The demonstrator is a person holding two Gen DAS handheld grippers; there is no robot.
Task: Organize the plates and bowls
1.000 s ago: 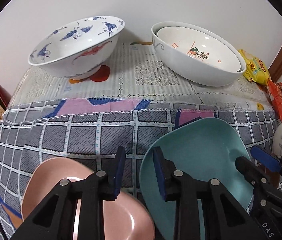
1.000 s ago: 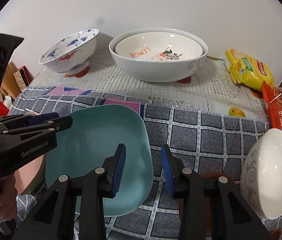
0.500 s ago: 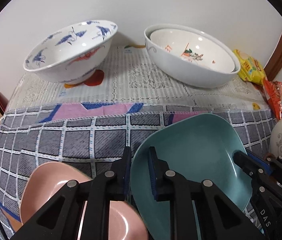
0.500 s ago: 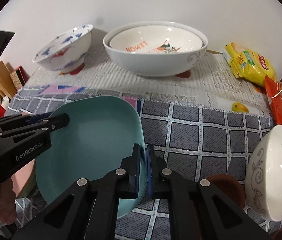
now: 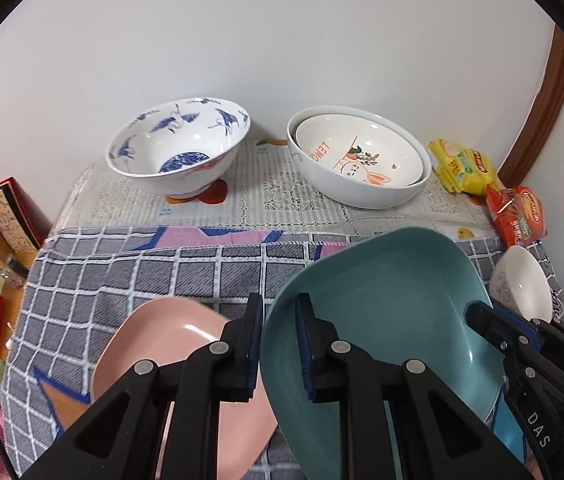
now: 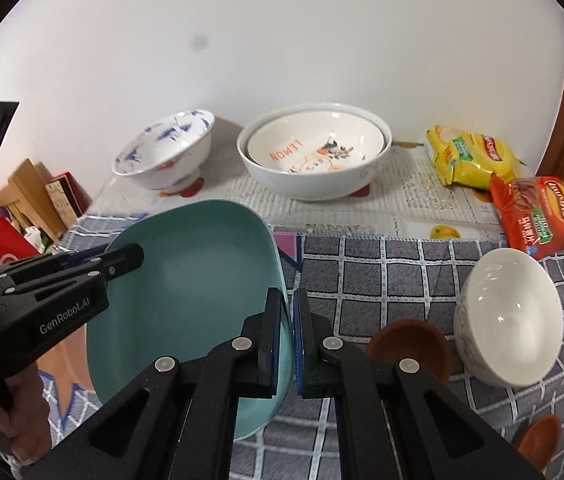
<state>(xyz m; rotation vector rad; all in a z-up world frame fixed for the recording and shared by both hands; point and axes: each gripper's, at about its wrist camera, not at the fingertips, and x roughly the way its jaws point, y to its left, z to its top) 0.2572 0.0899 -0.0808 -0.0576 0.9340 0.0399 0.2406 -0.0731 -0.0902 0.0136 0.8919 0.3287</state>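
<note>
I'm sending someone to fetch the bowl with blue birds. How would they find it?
Look along the white wall, on the pale lace mat. The blue-bird bowl stands alone at the left, beside the nested white bowls. Only it has blue painted birds and a raised foot.

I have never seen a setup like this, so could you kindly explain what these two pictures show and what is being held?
There is no robot: a person holds a two-finger clamp in each hand, each carrying a wide-angle camera looking along its fingers. One picture comes from the left gripper, the other from the right gripper. Both have their jaws shut on opposite rims of the teal plate. On the checked cloth lie a pink plate and a white bowl; behind stand a blue-patterned bowl, two nested bowls and snack packets.
</note>
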